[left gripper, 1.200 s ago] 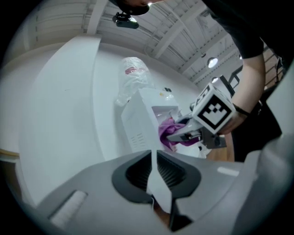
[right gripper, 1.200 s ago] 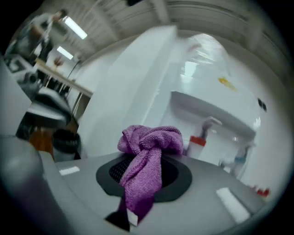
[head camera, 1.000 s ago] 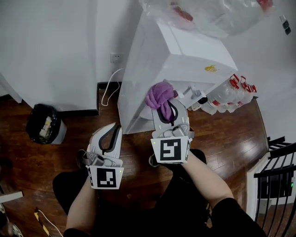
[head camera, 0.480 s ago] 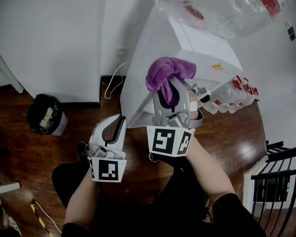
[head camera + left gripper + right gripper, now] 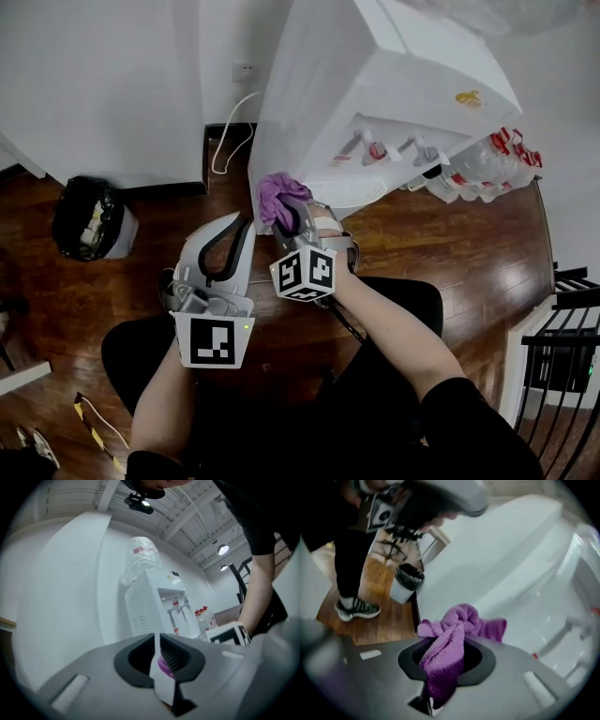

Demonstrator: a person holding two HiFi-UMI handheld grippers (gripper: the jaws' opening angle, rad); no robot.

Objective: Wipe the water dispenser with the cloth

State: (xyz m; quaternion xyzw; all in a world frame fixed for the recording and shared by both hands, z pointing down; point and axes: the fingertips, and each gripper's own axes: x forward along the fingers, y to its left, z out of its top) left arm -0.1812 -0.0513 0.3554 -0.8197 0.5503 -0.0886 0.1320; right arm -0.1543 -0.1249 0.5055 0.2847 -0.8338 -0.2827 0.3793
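Water dispenser [image 5: 375, 84]: cloth [image 5: 277, 195], pinched in the jaws of your right gripper [image 5: 292, 214], has come down from top to lower left corner; lower body likely next. Left gripper [image 5: 232, 234]: jaws closed, empty.

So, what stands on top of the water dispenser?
A large clear plastic bottle with red print stands on the water dispenser. Where its lower end enters the top is covered, and how much water it holds cannot be seen.

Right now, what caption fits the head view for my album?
The right gripper holds a purple cloth near the base of the dispenser; left gripper shut.
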